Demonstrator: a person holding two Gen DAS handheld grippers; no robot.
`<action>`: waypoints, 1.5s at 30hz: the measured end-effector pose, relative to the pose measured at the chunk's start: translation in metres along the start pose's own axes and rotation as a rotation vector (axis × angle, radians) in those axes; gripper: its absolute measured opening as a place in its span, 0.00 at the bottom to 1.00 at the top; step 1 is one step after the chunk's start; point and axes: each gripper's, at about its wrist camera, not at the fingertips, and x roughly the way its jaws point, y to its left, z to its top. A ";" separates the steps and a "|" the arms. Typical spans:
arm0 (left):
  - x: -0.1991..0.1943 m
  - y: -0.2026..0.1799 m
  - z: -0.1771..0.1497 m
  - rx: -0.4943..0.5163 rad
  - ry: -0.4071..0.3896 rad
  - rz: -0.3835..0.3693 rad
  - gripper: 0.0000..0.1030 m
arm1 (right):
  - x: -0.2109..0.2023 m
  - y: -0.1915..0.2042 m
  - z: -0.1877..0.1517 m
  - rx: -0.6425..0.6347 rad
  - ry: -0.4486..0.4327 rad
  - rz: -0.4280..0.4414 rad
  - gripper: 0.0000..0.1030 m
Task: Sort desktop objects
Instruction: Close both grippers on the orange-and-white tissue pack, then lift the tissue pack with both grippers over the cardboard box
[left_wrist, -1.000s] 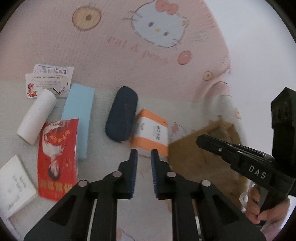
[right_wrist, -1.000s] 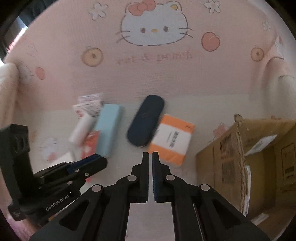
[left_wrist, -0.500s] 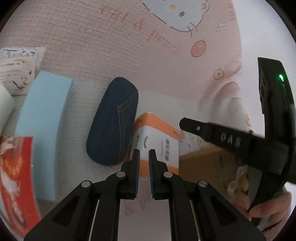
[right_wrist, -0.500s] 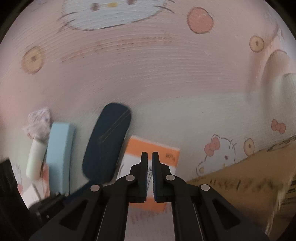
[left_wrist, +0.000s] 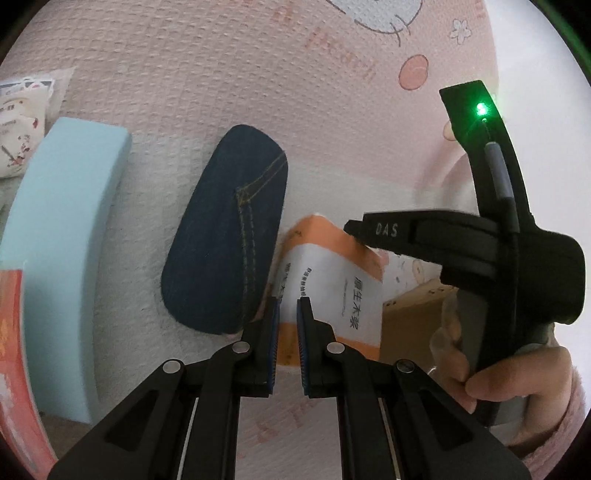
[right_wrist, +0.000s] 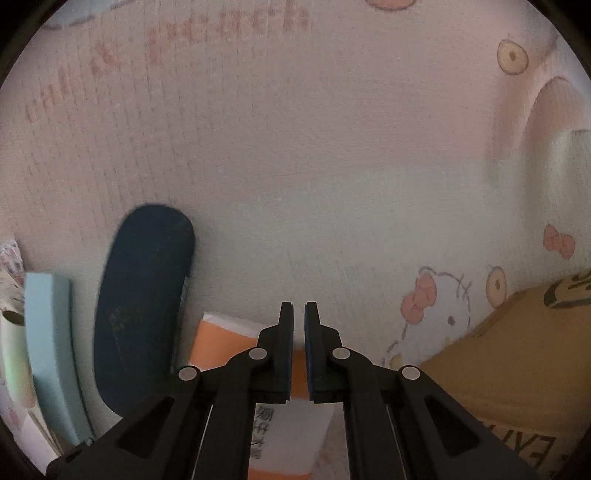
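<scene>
While both grippers, left gripper (left_wrist: 287, 302) and right gripper (right_wrist: 298, 308), hover nearly clenched and empty, the orange tissue pack (left_wrist: 332, 280) lies lower centre under the right one, long axis running away.

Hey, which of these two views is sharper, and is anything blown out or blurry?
Left wrist view is sharper: stitching on the denim case is crisp, though the right edge behind the right gripper is blown out white. Right wrist view is dimmer and soft; the case and blue block look smeared.
</scene>
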 end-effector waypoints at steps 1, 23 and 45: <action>-0.002 0.001 -0.001 0.000 0.001 0.003 0.10 | -0.001 0.002 -0.002 -0.014 0.011 0.005 0.02; -0.060 0.013 -0.088 -0.033 0.044 0.087 0.10 | -0.048 0.010 -0.108 0.024 0.116 0.323 0.02; -0.085 0.002 -0.149 -0.208 0.039 0.127 0.35 | -0.106 -0.022 -0.195 0.008 0.013 0.410 0.26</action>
